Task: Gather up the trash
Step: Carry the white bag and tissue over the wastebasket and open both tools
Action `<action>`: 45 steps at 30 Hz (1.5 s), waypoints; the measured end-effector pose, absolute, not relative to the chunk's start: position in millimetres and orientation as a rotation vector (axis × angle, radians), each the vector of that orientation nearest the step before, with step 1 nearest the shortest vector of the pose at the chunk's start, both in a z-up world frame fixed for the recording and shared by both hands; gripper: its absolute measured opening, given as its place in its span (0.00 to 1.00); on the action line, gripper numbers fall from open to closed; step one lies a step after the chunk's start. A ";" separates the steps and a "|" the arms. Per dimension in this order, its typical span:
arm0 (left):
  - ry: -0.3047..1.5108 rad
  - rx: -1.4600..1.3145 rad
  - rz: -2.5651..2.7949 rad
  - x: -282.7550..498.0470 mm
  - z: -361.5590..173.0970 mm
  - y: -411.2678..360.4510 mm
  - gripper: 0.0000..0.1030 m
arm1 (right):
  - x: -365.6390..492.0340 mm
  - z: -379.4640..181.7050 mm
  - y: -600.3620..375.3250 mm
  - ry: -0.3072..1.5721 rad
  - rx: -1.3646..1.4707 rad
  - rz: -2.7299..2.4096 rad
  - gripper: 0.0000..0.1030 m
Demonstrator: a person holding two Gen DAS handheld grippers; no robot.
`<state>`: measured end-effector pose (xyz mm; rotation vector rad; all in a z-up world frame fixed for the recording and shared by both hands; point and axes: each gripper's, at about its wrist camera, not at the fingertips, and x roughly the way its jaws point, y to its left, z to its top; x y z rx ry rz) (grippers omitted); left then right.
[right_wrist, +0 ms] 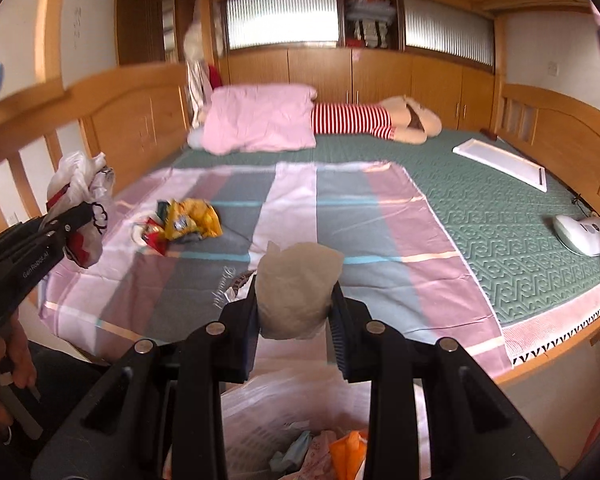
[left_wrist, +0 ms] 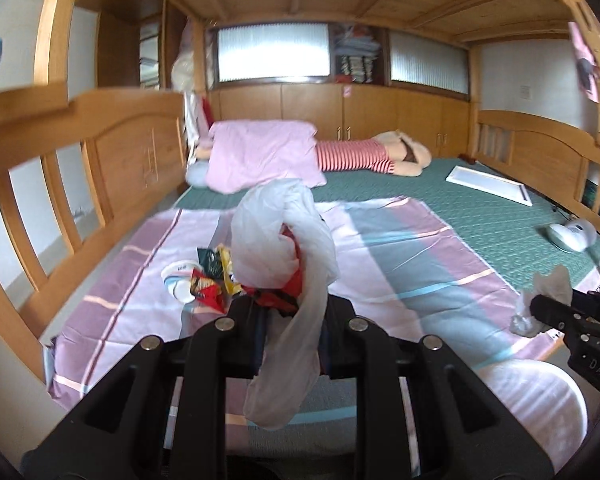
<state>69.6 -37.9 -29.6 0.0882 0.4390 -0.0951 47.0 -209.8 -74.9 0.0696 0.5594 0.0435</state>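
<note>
- The left gripper had its jaws nearly closed on a thin white plastic bag with red wrappers inside; the bag bulged above the jaws and a loose tail hung down between them.
- The right gripper had its jaws partly closed on a crumpled grey-white wad of paper, held above the bed's near edge.
- Directly below the right gripper sat a white bin bag, open, with orange, blue and patterned scraps inside.
- In the right wrist view a hand gripped the handle of the left gripper at the lower left.
- A striped sheet in pink, grey and white covered the near part of the bed.
- On that sheet, toward the left rail, lay a pile of snack wrappers, yellow, red and dark, not touched by either gripper.
- A green quilted mattress cover lay under and beyond the sheet.
- On the cover at the right rested a white handheld appliance, and farther back a flat white board.
- At the far end lay a pink pillow beside a plush toy in red and white stripes.
- A wooden bed frame with railed sides enclosed the whole.
</note>
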 end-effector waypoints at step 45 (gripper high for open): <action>0.395 0.129 -0.205 -4.4 2.2 -72.0 0.21 | 2.8 -164.3 -222.4 0.955 -0.067 -0.024 0.36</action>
